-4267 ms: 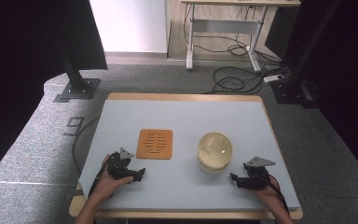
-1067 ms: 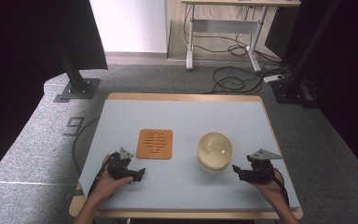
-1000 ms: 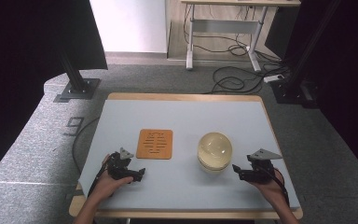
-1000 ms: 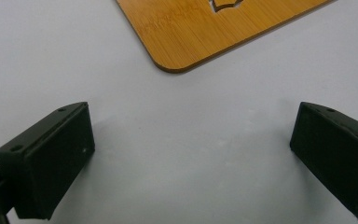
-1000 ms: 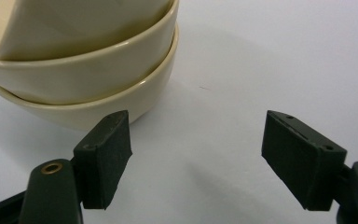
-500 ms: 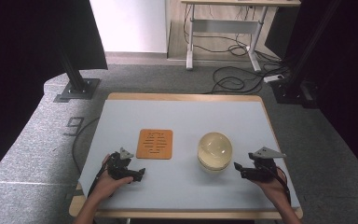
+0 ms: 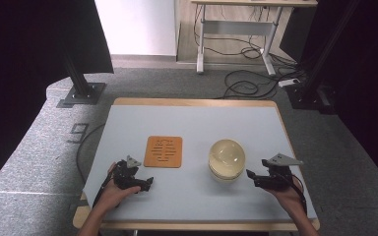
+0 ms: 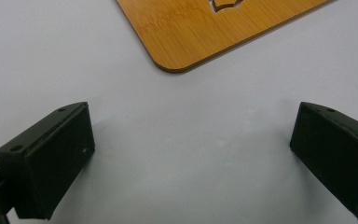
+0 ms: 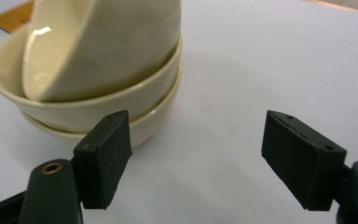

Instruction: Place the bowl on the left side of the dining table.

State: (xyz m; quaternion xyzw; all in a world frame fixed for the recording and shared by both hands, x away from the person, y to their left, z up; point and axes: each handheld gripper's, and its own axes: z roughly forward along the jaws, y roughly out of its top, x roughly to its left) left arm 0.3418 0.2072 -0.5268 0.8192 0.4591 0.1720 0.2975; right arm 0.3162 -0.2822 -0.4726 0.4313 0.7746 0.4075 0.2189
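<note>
High view is showing a person's hands resting two grippers on a pale table (image 7: 192, 123). The right gripper (image 7: 250, 175), jaws spread wide and holding nothing, is sitting just beside a stack of cream bowls (image 7: 226, 160). The left gripper (image 7: 148, 183), jaws also spread, is lying near a wooden mat (image 7: 163, 151).
</note>
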